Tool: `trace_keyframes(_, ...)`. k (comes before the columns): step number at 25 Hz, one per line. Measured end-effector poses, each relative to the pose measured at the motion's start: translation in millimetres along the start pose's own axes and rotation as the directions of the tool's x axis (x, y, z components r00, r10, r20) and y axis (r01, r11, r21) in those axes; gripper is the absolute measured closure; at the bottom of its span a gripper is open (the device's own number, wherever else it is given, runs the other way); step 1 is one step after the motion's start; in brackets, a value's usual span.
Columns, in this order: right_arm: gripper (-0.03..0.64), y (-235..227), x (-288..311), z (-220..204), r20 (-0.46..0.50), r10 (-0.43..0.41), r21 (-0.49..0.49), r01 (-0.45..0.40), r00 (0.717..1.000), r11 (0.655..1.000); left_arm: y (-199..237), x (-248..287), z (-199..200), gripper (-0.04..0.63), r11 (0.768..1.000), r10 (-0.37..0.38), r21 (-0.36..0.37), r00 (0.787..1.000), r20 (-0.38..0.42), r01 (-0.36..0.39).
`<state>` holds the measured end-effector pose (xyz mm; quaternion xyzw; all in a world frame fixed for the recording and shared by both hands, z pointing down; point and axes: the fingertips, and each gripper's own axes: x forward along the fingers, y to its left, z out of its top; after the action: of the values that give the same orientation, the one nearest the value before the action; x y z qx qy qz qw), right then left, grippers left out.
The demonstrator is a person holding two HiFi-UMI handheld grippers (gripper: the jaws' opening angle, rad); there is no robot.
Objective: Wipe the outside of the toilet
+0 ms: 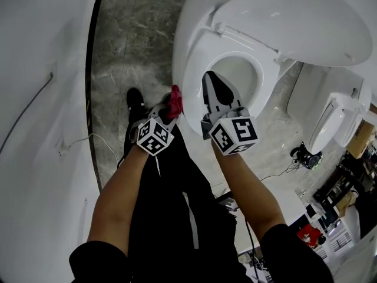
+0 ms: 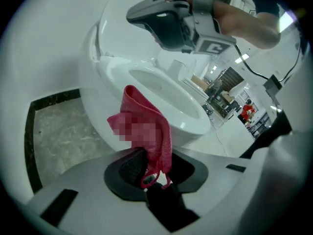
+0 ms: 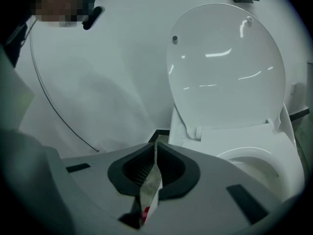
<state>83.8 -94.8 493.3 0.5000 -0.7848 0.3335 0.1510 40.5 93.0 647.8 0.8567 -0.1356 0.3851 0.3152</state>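
Left tool sits mid-frame in the head view, clamped on a red cloth at the toilet's front edge. Right tool is just beside it, over the bowl. Left gripper view: cloth pinched between the jaws, bowl behind it. Right gripper view: jaws pressed together on nothing, raised lid upper right.

Mid-frame in the head view we see our two handheld tools: the grey-shelled, black-lined left gripper and the matching right gripper. Each is topped by a white cube with black square markers. Their black ribbed pads sit in dark oval recesses. We wear black short sleeves, black trousers and a black shoe. A thin pale cord, perhaps a cable, shows below the left cube.
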Motion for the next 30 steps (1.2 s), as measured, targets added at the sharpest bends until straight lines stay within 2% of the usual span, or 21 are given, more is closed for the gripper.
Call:
trace_keyframes(3,0.577,5,3,7,-0.002,0.012,0.008,-0.012,1.0,1.0,-24,-3,-19,0.482,0.994,-0.097,-0.062,0.994,-0.04,0.094)
trace_keyframes(5,0.577,7,3,11,-0.003,0.024,0.006,-0.024,1.0,1.0,-26,-10,-31,0.48,0.985,-0.108,-0.141,0.993,-0.038,0.102)
trace_keyframes(8,0.577,5,3,20,0.002,0.037,-0.005,-0.037,0.999,0.999,4,-22,-46,0.479,0.965,-0.034,-0.262,0.999,-0.015,0.029)
trace_keyframes(11,0.577,0,1,34,0.013,0.037,-0.011,-0.036,0.999,0.999,53,-49,-38,0.479,0.949,0.07,-0.309,0.998,-0.007,-0.068)
trace_keyframes(14,0.577,-4,4,49,0.035,0.034,-0.019,-0.033,0.999,0.999,121,-72,0,0.48,0.946,0.177,-0.282,0.983,0.044,-0.158)
trace_keyframes(17,0.577,-8,10,59,0.051,0.019,-0.017,-0.018,0.998,1.0,183,-82,58,0.479,0.957,0.242,-0.194,0.963,0.118,-0.217)
trace_keyframes(20,0.577,-10,19,70,0.07,-0.004,-0.019,0.005,0.998,1.0,238,-77,118,0.48,0.965,0.255,-0.112,0.951,0.173,-0.238)
trace_keyframes(26,0.577,-23,37,73,0.081,-0.076,0.011,0.075,0.994,0.997,320,-56,229,0.48,0.96,0.276,-0.038,0.924,0.264,-0.276)
trace_keyframes(28,0.577,-28,42,74,0.083,-0.108,0.045,0.104,0.991,0.994,335,-43,255,0.48,0.963,0.255,0.01,0.928,0.271,-0.268)
trace_keyframes(30,0.577,-30,49,73,0.082,-0.126,0.068,0.121,0.989,0.99,347,-26,269,0.479,0.966,0.229,0.062,0.942,0.247,-0.251)
